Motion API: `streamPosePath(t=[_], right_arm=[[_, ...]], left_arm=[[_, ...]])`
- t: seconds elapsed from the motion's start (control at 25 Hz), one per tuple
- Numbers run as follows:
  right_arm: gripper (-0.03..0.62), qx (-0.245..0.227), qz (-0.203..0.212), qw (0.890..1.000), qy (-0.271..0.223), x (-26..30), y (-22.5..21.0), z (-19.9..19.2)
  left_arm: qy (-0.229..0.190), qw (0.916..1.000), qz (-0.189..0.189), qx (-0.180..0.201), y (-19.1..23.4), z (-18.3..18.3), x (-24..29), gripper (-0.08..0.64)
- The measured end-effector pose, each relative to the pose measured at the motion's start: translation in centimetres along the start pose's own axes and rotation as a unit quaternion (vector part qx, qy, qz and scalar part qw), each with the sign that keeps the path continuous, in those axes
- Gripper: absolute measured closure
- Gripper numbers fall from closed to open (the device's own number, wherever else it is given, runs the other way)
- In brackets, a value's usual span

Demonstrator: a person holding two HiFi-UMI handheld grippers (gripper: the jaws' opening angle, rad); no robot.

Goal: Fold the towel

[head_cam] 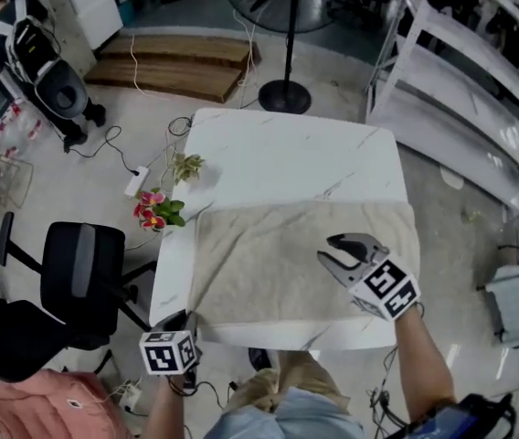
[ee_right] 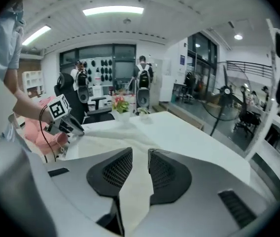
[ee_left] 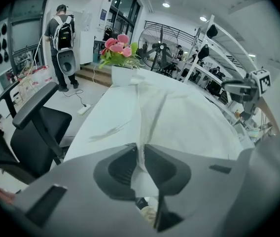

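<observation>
A beige towel (head_cam: 287, 263) lies spread over the near half of the white marble table (head_cam: 278, 154). My left gripper (head_cam: 185, 324) is at the towel's near left corner. In the left gripper view its jaws (ee_left: 141, 151) are pinched on a raised fold of the towel (ee_left: 179, 112). My right gripper (head_cam: 326, 248) hovers above the towel's right part, jaws apart. In the right gripper view nothing sits between its jaws (ee_right: 140, 154); the towel (ee_right: 100, 144) lies below, and the left gripper (ee_right: 73, 127) holds the far corner.
A vase of pink flowers (head_cam: 154, 210) and a small plant (head_cam: 186, 165) stand at the table's left edge. A black office chair (head_cam: 81, 263) is to the left, a fan stand (head_cam: 285, 94) beyond the table and white shelving (head_cam: 479, 80) to the right.
</observation>
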State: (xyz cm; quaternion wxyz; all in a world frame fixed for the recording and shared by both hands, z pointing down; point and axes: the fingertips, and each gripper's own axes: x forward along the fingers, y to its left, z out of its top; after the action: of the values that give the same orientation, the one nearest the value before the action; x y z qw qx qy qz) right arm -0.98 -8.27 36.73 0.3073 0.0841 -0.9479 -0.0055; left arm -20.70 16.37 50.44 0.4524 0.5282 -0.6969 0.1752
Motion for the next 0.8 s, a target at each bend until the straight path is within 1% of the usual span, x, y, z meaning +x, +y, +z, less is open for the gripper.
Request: streamPosePath(t=[0.08,0.16,0.28,0.44,0.68,0.76,0.8], right_arm=[[0.504,-0.032,0.035,0.999,-0.014,4.7,1.6,3.5],[0.539,-0.066,0.065,0.996,-0.015,9.1,3.1,6.0],[0.559,-0.107,0.099,0.989,0.002,15.3,4.6,7.9],[0.574,-0.153,0.133,0.978,0.049,22.3,5.8,7.6],[0.577,-0.200,0.163,0.959,0.115,29.1,6.2,5.1],[0.577,-0.210,0.167,0.956,0.122,30.6,6.3,4.9],[0.577,-0.209,0.167,0.956,0.118,31.2,6.2,5.2]], left_arm=[[-0.004,0.9998,0.000,-0.018,0.2,0.2,0.2,0.511],[-0.009,0.9990,-0.001,-0.044,0.3,0.4,0.3,0.518],[-0.011,0.9973,-0.004,-0.073,0.4,0.7,0.4,0.522],[-0.010,0.9953,-0.013,-0.096,0.6,0.8,0.5,0.523],[0.006,0.9952,-0.011,-0.097,0.1,0.4,0.3,0.523],[0.011,0.9947,-0.013,-0.102,0.0,0.2,0.0,0.521],[0.012,0.9945,-0.015,-0.103,0.0,0.3,-0.2,0.517]])
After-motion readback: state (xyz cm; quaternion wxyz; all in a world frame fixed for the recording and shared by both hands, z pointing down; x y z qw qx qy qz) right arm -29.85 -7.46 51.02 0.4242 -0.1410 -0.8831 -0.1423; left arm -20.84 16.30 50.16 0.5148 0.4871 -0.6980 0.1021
